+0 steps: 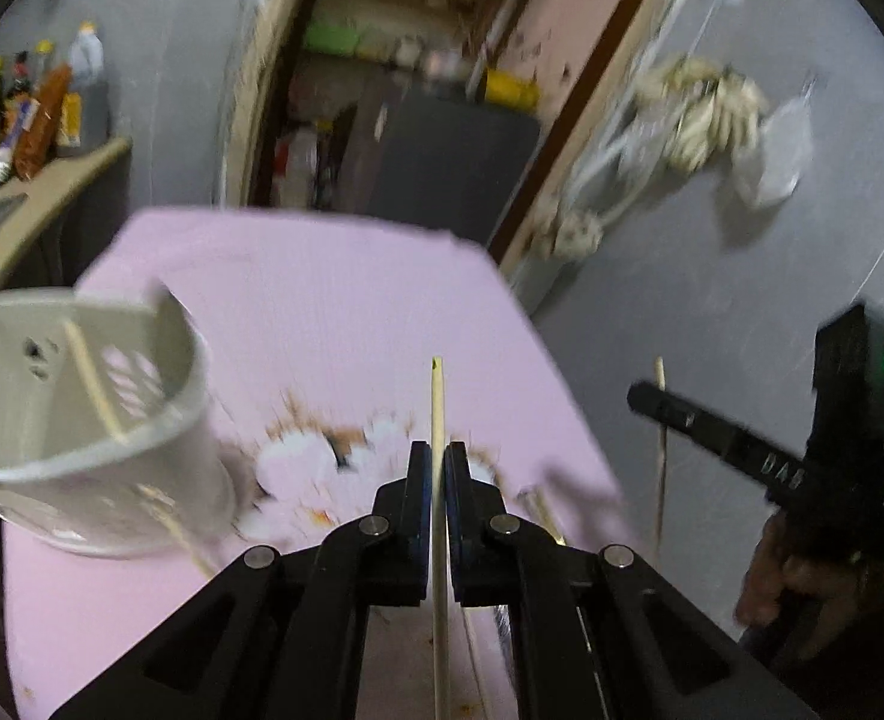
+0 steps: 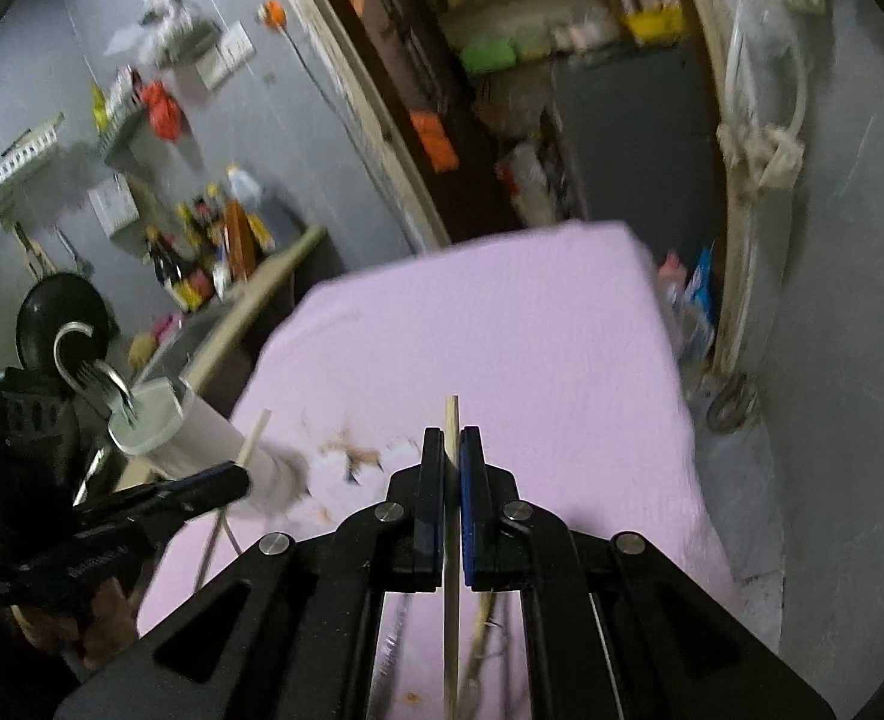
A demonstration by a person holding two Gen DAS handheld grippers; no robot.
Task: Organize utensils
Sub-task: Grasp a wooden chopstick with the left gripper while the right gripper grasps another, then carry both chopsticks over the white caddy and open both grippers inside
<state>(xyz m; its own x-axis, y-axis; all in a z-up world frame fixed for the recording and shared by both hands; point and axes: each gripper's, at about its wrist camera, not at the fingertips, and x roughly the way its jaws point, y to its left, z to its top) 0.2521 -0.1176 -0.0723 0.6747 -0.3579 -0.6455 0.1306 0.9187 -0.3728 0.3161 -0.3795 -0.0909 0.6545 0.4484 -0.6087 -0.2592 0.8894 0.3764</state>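
Note:
My left gripper (image 1: 437,450) is shut on a pale wooden chopstick (image 1: 437,396) that sticks up past the fingertips, above the pink table (image 1: 333,300). A white perforated utensil holder (image 1: 81,420) stands at the left with one chopstick (image 1: 90,381) inside. My right gripper (image 2: 452,435) is shut on another wooden chopstick (image 2: 451,420). In the right wrist view the utensil holder (image 2: 159,420) stands at the left with a fork (image 2: 96,387) in it, and the left gripper (image 2: 225,477) holds its chopstick (image 2: 255,435) beside it. More utensils (image 2: 478,642) lie on the table under my right gripper.
Orange-brown crumbs and white blotches (image 1: 321,456) mark the pink table near the holder. A shelf with bottles and packets (image 1: 27,120) is at the back left. An open doorway (image 1: 405,90) lies behind the table. A grey wall (image 1: 742,270) rises to the right.

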